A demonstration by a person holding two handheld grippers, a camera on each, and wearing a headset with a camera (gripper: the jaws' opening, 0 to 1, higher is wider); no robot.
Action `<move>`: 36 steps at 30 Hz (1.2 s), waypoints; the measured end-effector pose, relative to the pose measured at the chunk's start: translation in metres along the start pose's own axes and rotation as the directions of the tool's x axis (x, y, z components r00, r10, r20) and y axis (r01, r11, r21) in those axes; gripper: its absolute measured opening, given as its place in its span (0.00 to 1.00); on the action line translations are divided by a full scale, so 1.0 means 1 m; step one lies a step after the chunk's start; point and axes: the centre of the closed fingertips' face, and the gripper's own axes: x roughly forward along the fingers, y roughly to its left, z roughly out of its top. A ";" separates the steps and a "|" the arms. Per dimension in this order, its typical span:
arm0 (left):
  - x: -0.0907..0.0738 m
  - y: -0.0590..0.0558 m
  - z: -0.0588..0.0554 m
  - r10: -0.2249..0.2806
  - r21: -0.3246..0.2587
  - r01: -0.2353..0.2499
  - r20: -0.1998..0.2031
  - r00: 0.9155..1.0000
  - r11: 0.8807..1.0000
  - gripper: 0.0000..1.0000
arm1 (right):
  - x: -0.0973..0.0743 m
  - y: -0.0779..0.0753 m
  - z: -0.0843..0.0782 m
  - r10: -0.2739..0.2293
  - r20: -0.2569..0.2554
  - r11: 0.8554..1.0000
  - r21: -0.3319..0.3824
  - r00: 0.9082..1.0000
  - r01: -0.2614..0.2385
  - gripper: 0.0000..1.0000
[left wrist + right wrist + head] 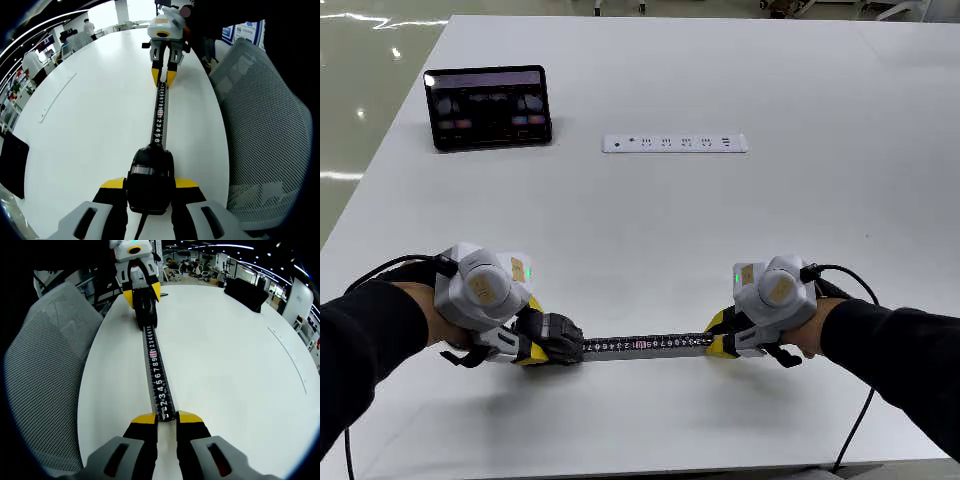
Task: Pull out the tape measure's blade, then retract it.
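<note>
A black tape measure case (552, 337) (150, 177) (145, 310) lies near the white table's front edge, with my left gripper (530, 345) (149, 184) shut on it. Its dark blade (645, 345) (159, 112) (157, 372), printed with white numbers, runs out flat over the table to the right. My right gripper (718, 335) (165, 417) is shut on the blade's end. In the left gripper view the right gripper (164, 77) faces me at the blade's far end. In the right gripper view the left gripper (141, 296) faces me behind the case.
A black tablet (488, 106) stands at the back left of the table (740, 220). A white power strip (675, 143) lies flat at mid-table. A grey mesh chair (265, 125) (45, 365) sits just off the table's front edge. Cables trail from both grippers.
</note>
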 end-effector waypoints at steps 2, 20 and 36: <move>0.000 0.000 0.000 -0.002 -0.008 0.002 0.001 1.000 1.000 0.29 | -0.001 0.000 -0.001 -0.001 0.000 1.000 0.003 1.000 0.001 0.08; -0.001 0.000 0.000 0.007 -0.003 -0.007 0.009 1.000 1.000 0.29 | -0.007 0.000 -0.011 -0.003 -0.011 1.000 0.020 1.000 0.003 0.08; 0.000 0.001 0.000 0.009 -0.006 -0.009 0.009 1.000 1.000 0.29 | -0.018 -0.004 -0.026 -0.017 -0.018 0.999 0.034 1.000 0.018 0.08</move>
